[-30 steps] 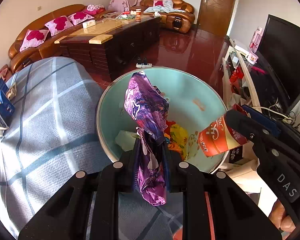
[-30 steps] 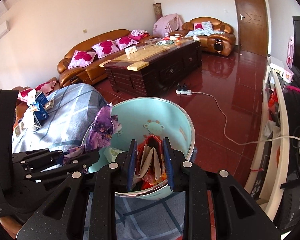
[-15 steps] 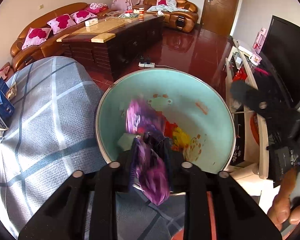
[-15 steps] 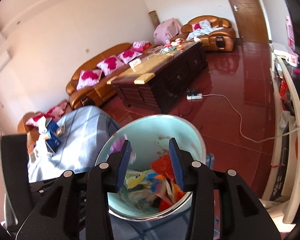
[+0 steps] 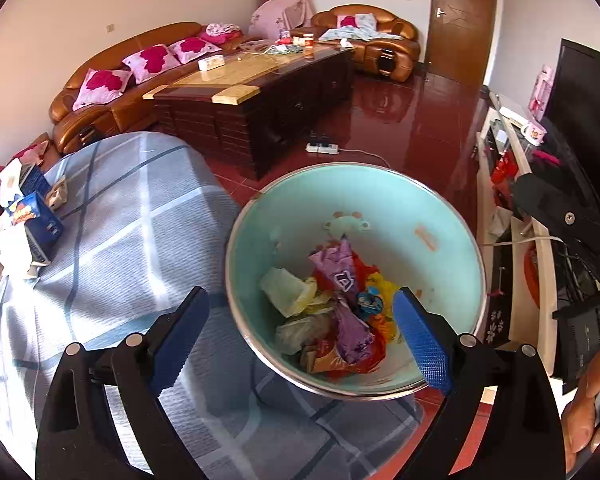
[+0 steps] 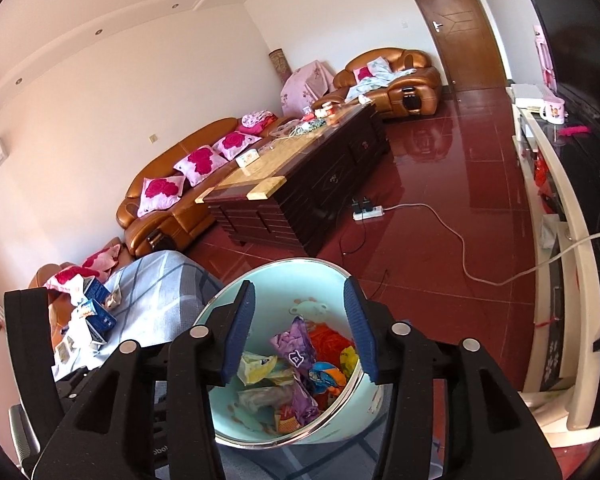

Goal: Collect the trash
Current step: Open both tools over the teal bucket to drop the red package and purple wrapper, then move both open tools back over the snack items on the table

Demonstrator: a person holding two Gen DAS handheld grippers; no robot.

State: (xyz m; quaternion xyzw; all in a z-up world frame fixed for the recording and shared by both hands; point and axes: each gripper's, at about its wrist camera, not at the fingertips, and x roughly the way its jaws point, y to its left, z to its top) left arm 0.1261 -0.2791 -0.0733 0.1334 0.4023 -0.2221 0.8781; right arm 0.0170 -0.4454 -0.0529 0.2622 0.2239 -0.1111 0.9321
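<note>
Both the left gripper (image 5: pixel 300 332) and right gripper (image 6: pixel 300 334) hung spread and empty above the turquoise bin (image 5: pixel 452 248), where a purple wrapper (image 5: pixel 340 272), seemingly foil, lay among crumpled packets (image 6: pixel 260 368).

No legible text found. A white glyph on the purple wrapper (image 5: pixel 342 280) in the bin (image 5: pixel 452 240) cannot be read.

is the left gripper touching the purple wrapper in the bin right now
Apart. In the left wrist view the left gripper is wide open and empty; the purple wrapper lies down in the bin among other trash.
</note>
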